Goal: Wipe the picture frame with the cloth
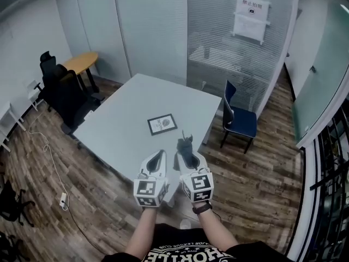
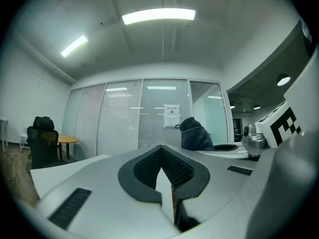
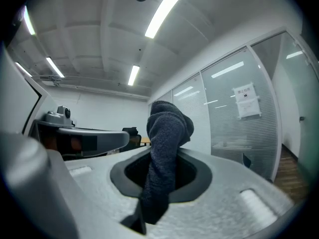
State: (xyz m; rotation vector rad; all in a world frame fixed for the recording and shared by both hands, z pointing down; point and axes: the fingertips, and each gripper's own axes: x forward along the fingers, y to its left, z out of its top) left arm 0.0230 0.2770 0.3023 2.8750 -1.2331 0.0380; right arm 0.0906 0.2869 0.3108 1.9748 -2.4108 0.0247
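Shirt (image 1: 180, 251) at bottom centre bears print, partly readable as "LEAGUE CLUB". Above it sit the left gripper (image 1: 160, 155), jaws closed on nothing, and the right gripper (image 1: 188, 157), jaws clamping a dark cloth (image 1: 185, 142) (standing upright from them). The picture frame (image 1: 162, 124) lies flat and askew on the grey table (image 1: 122, 116), higher in the frame and apart from both grippers, roughly straight ahead of the left jaws. Its print and the wall sign (image 1: 252, 11) are too small to read.

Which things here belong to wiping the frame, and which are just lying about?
Job: picture frame lying on the grey table; dark cloth clamped in the right gripper; left gripper, shut, empty.
Just about: blue chair; black office chairs; round wooden table; notice on the glass wall.
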